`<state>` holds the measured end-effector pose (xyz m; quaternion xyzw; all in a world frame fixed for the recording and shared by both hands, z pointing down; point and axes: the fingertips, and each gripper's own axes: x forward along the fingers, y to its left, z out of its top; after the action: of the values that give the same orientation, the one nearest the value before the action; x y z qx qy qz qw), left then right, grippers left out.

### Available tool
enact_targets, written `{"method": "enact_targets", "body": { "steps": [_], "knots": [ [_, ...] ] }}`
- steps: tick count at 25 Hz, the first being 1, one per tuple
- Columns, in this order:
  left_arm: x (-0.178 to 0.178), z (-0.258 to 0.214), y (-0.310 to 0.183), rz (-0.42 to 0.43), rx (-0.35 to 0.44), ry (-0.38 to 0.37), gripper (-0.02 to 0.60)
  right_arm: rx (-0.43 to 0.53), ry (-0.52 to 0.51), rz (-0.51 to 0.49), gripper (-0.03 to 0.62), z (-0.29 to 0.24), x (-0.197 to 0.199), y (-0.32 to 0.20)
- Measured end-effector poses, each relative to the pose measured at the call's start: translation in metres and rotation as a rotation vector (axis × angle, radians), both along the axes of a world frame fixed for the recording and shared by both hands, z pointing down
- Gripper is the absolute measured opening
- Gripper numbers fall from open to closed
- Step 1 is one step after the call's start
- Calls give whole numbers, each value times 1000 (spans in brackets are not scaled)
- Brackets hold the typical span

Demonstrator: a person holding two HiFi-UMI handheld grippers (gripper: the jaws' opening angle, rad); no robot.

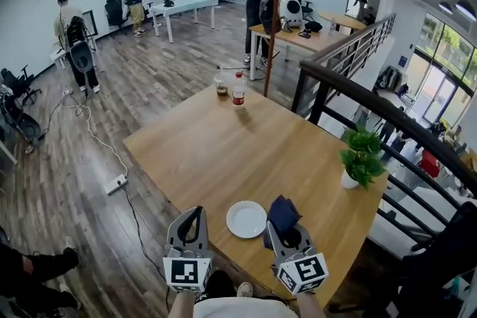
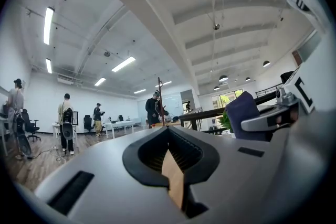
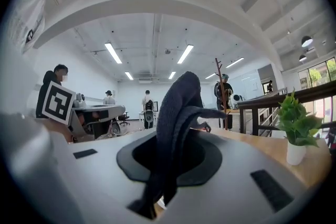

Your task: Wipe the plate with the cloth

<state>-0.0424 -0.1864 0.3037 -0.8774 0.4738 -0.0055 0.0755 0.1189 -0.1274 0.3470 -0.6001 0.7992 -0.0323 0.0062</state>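
Right gripper (image 1: 283, 234) clamps the cloth (image 1: 283, 212) beside the plate (image 1: 246, 220); with the left gripper (image 1: 194, 218) closed and empty, the unheld plate could skid.

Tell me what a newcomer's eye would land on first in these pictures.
First comes the dark blue cloth, bunched upright in the shut right gripper at the near edge of the wooden table. Just left of it lies a white plate. A green potted plant stands at the table's right edge.
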Motion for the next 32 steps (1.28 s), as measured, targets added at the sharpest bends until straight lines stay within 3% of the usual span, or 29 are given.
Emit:
{"method": "enact_targets", "body": {
  "steps": [3,8,12,16,17,19,23,25,29,32],
  "knots": [
    [-3,3,2,-22,-24,25,5,24,5,-30,60,-6,4,6],
    [20,-8,3,-1,-5,-82,5,69,108,-14,60,-20,24,0],
    [32,1,-8,32,-18,0,5,69,71,-12,60,-19,32,-3],
    [24,36,-23,-2,-208,141,12,46,124,4,60,-9,30,-1],
    [25,46,-26,7,-264,157,41,37,133,4,60,-6,29,0],
    [27,66,-32,32,-357,159,124,15,135,4,60,-1,27,1],
    [29,88,-50,48,-427,151,141,-3,143,6,60,5,24,-8],
    [33,106,-53,72,-502,171,152,-13,145,8,60,10,24,-13],
    [45,168,-47,129,-793,250,153,-52,143,-8,60,28,23,-21],
    [53,214,-37,115,-997,356,153,-92,169,-28,60,43,22,-23]
  ]
}}
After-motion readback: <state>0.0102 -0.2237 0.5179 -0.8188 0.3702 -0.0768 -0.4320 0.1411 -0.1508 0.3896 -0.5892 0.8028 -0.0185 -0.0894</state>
